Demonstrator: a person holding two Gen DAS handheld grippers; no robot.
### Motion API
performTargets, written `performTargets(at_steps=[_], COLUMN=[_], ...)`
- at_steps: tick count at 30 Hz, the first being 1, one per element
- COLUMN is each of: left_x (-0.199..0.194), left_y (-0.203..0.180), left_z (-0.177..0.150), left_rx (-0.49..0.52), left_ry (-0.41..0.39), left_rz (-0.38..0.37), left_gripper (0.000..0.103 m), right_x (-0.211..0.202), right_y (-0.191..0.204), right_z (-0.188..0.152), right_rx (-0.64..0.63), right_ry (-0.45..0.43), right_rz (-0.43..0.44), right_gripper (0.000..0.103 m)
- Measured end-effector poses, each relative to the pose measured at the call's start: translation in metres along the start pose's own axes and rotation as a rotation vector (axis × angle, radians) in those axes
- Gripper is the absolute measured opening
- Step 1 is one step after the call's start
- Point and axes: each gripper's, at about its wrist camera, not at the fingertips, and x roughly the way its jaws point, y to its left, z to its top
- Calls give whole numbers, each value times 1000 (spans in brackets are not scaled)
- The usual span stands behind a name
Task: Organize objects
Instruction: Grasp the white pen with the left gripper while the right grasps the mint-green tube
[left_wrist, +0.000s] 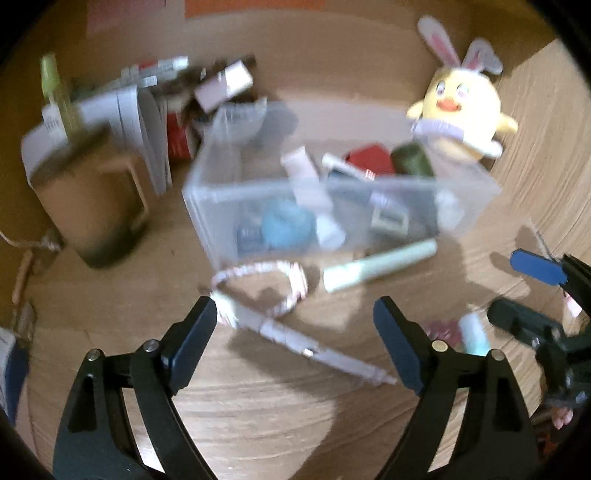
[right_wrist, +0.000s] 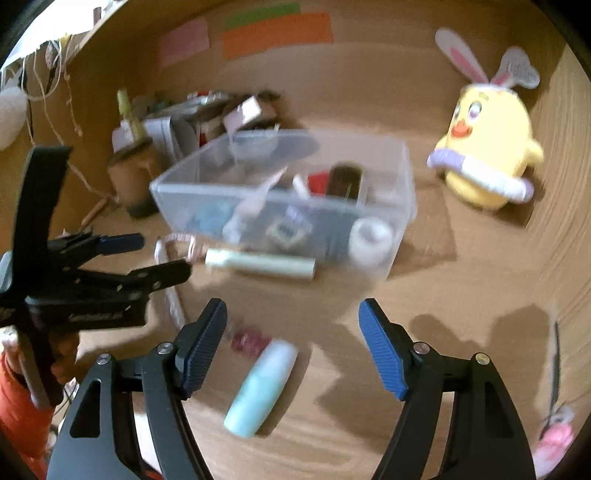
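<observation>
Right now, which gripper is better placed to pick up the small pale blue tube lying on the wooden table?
Right. The right gripper stands open with the pale blue tube lying between its fingers, while the left gripper frames the white pen instead.

Readable text: none, both views are blurred
Sachet in clear bin (right_wrist: 287, 229): dark printed label, illegible
Left gripper body (right_wrist: 96, 316): pale lettering, too smeared to read

Left gripper (left_wrist: 295, 321) tilts downward over the tabletop, jaws wide and empty — right gripper (right_wrist: 291, 321) beside it, likewise angled down, spread with nothing clamped.
</observation>
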Motion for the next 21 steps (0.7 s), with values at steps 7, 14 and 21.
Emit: performTargets(at_steps=[7,14,21], left_x=[1,-4,-9], left_y=[11,48,57], left_z=[-11,-33,-37], left_rx=[-19,-82,-105], left_ry=[35,106,97], left_rz=[91,123,110], left_gripper=[87,86,65], right_x=[10,8,6], right_y=[14,8,3], right_z=[-27,-40,-42], right_rx=[-46,-56,-46], right_ry=[58,67,52], right_rz=[2,-23,-19], right_gripper=[71,70,42])
